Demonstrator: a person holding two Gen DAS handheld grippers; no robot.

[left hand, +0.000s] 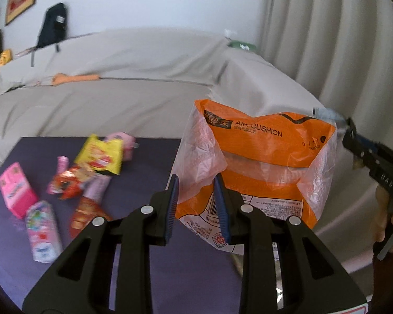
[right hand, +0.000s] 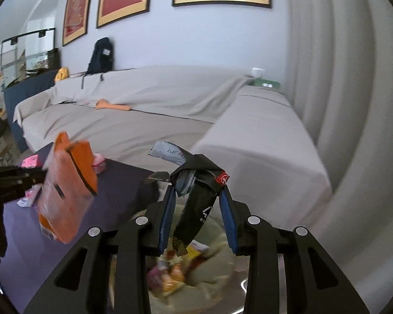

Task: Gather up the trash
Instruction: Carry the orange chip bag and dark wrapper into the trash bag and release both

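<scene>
Trash: orange bag (left hand: 259, 172) clenched in left gripper (left hand: 197, 204) beside table (left hand: 149, 157) | black wrapper (right hand: 196, 204) pinched by right gripper (right hand: 197, 217) above bin (right hand: 214, 274) | step: carrying | next: release both over bin; more wrappers (left hand: 97, 162) awaited on table.

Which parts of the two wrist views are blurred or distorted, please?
Left wrist view: the snack wrappers on the purple table smear with motion blur, while the orange bag stays readable; the fisheye bends the sofa. Right wrist view: the orange bag and the trash below the right gripper are blurred, and the curtain curves.
</scene>
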